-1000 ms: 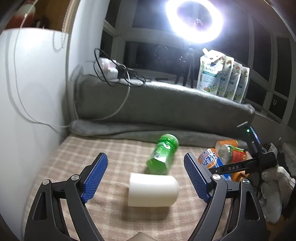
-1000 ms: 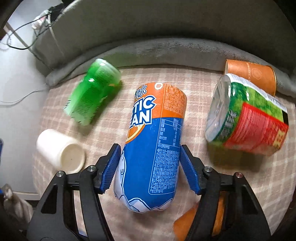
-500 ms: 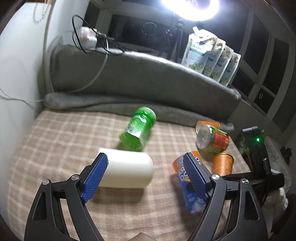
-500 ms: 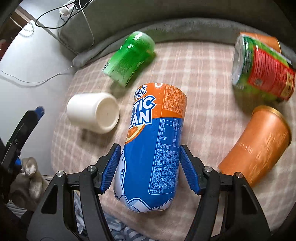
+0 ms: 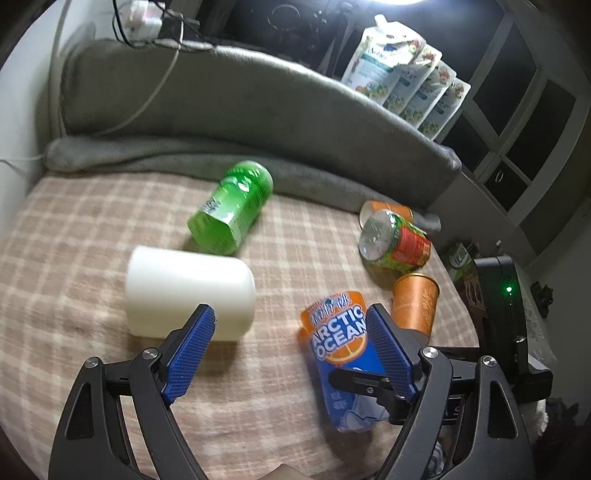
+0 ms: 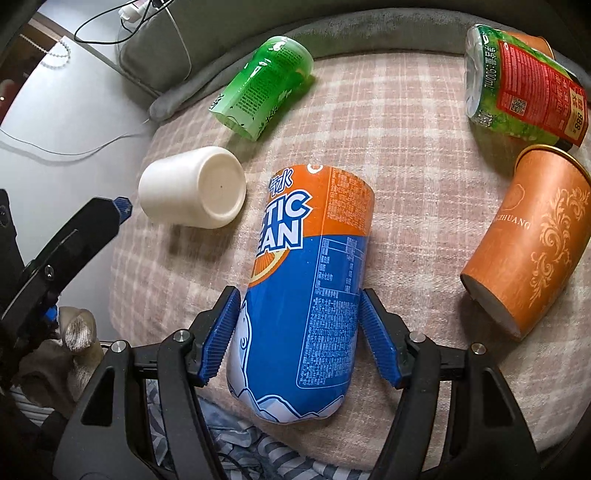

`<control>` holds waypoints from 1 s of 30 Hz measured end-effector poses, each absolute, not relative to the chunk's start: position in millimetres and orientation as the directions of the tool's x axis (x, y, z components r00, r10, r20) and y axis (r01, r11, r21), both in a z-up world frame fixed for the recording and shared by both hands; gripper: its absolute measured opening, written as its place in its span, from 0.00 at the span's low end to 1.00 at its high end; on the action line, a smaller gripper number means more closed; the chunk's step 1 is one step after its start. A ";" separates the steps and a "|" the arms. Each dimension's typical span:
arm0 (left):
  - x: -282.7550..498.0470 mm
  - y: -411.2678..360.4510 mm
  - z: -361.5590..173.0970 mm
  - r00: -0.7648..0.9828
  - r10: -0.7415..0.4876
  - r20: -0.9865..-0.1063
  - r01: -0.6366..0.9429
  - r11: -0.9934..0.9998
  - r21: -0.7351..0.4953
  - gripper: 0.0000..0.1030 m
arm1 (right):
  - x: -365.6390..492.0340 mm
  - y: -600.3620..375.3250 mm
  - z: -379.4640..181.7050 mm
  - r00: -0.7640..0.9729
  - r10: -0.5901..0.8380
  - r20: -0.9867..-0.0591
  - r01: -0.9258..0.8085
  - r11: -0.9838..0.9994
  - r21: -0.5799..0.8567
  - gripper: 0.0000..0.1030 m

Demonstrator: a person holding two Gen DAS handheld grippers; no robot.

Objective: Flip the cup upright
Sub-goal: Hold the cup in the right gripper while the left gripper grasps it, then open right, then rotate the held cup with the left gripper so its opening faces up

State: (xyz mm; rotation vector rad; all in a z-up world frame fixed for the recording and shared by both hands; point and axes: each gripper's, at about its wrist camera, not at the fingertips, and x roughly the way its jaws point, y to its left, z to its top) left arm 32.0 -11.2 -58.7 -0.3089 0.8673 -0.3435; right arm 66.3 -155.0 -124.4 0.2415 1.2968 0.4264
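Right gripper [image 6: 299, 339] pinches the blue-and-orange Arctic Ocean cup [image 6: 310, 280] across its lower blue half, both blue pads flat against its sides; cup points straight out ahead of the fingers, orange end farthest from the tool. Whether it touches the blanket, can't tell.

Left gripper [image 5: 288, 350] is spread wide w/ nothing between the pads. White cup [image 5: 190, 295] lies on its side just ahead of the left pad [image 5: 190, 352], slightly blurred. Same held cup shows just ahead of its right pad, w/ the other tool's frame crossing beneath.

Surface: beige/pink plaid blanket [image 6: 406, 155], soft, lightly rumpled. Ahead-left of the right tool, white cup on its side, flat base turned toward the camera. Beyond it, green cup [image 6: 262, 86] on its side, angled. Ahead-right, orange paper cup [image 6: 528, 236] on its side, patterned; beyond that, green-and-red labelled bottle [image 6: 517, 85] on its side, w/ another orange item partly hidden behind.

Room: grey padded bolster [image 5: 258, 99] runs along the blanket's far edge, folded grey cloth at its foot. Cables and a white power strip [image 5: 142, 20] sit on top at far left. Row of printed refill pouches [image 5: 402, 77] stands against dark window panes at far right. Bright lamp glare at top edge. White wall to the left.
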 end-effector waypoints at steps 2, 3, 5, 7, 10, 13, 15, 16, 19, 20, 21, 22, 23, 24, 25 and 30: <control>34.3 -12.2 -62.6 0.579 -0.427 -0.694 0.163 0.895 -0.415 0.81 | 64.4 -154.5 -124.0 0.218 0.425 -0.879 -0.174 0.903 0.393 0.67; 34.9 -12.9 -63.6 0.572 -0.433 -0.697 0.163 0.893 -0.421 0.80 | 63.6 -153.5 -123.4 0.223 0.420 -0.880 -0.183 0.904 0.386 0.68; 36.0 -15.4 -66.1 0.555 -0.443 -0.704 0.164 0.888 -0.429 0.80 | 61.7 -152.5 -120.8 0.238 0.412 -0.879 -0.197 0.907 0.372 0.68; 37.3 -18.2 -67.8 0.538 -0.457 -0.708 0.169 0.881 -0.441 0.80 | 59.2 -153.1 -116.1 0.256 0.405 -0.878 -0.212 0.910 0.357 0.68; 41.3 -22.6 -70.5 0.509 -0.483 -0.713 0.173 0.868 -0.464 0.80 | 54.2 -157.5 -105.9 0.296 0.395 -0.870 -0.230 0.913 0.336 0.73; 46.5 -29.5 -74.8 0.466 -0.521 -0.715 0.176 0.846 -0.503 0.80 | 47.7 -167.4 -96.7 0.332 0.392 -0.858 -0.231 0.916 0.328 0.74; 50.4 -34.2 -78.9 0.438 -0.542 -0.718 0.169 0.834 -0.526 0.79 | 42.1 -177.2 -90.2 0.364 0.386 -0.848 -0.218 0.920 0.325 0.74; 52.7 -37.3 -81.4 0.423 -0.550 -0.720 0.165 0.828 -0.536 0.78 | 39.2 -183.8 -87.0 0.381 0.385 -0.841 -0.208 0.922 0.328 0.74; 59.2 -47.0 -88.4 0.391 -0.558 -0.732 0.152 0.823 -0.547 0.74 | 32.5 -203.5 -78.2 0.424 0.384 -0.820 -0.167 0.923 0.346 0.74; 61.5 -49.8 -91.2 0.380 -0.561 -0.735 0.145 0.821 -0.552 0.73 | 29.6 -210.8 -75.6 0.439 0.381 -0.814 -0.152 0.924 0.350 0.74; 63.2 -51.7 -93.0 0.372 -0.564 -0.738 0.141 0.820 -0.555 0.70 | 27.1 -217.0 -73.4 0.452 0.376 -0.809 -0.138 0.925 0.353 0.74; 65.6 -54.0 -95.8 0.360 -0.569 -0.740 0.133 0.816 -0.562 0.70 | 25.2 -221.6 -71.8 0.460 0.375 -0.805 -0.127 0.925 0.359 0.74; 67.3 -55.2 -97.5 0.351 -0.573 -0.741 0.126 0.813 -0.569 0.70 | 23.6 -226.6 -70.5 0.469 0.373 -0.801 -0.116 0.925 0.363 0.74; 68.5 -56.8 -98.3 0.346 -0.574 -0.742 0.121 0.812 -0.572 0.70 | 21.9 -231.8 -69.6 0.477 0.370 -0.797 -0.105 0.924 0.367 0.74; 69.8 -58.7 -99.0 0.343 -0.574 -0.744 0.118 0.812 -0.572 0.70 | 20.6 -235.2 -69.3 0.482 0.368 -0.795 -0.098 0.924 0.369 0.74; 77.3 -63.8 -106.8 0.322 -0.565 -0.759 0.099 0.818 -0.567 0.64 | 14.5 -252.9 -67.9 0.506 0.359 -0.784 -0.064 0.923 0.380 0.74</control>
